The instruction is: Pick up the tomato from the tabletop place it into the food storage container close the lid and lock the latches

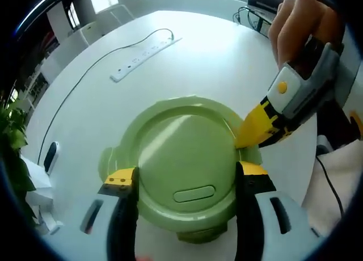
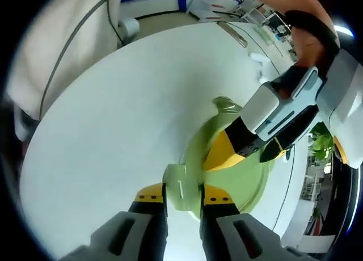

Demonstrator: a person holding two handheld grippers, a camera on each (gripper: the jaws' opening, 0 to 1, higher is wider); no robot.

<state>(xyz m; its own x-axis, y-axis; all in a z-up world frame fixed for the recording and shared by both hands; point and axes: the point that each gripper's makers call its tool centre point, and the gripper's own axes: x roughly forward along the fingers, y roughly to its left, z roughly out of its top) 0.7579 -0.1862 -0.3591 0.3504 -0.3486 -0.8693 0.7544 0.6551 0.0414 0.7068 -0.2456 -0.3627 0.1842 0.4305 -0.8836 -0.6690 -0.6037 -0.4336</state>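
With the lid (image 1: 184, 159) already seated on the green food storage container (image 2: 252, 184), the task appears to be at the latching stage. No tomato is visible on the white table (image 1: 227, 62), so it is judged to be inside the container, though the opaque lid hides the contents.

In the left gripper view, the left gripper (image 1: 184, 179) has its jaws spread wide, one at about 8 o'clock and one at about 4 o'clock of the lid, bracing the container from both sides. The right gripper (image 1: 252, 130) enters at about 3 o'clock of the lid, its yellow tips against the rim.

In the right gripper view, the right gripper (image 2: 182, 196) is pinching a latch tab (image 2: 180, 193) between its nearly closed jaws (the tab sticks outward from the rim, so it reads as not yet folded down). A second tab (image 2: 227, 105) at 12 o'clock of the container also looks unlocked.

A power strip (image 1: 146, 58) lies well apart at 11 o'clock.

Remaining work, as judged: press each latch down until locked.
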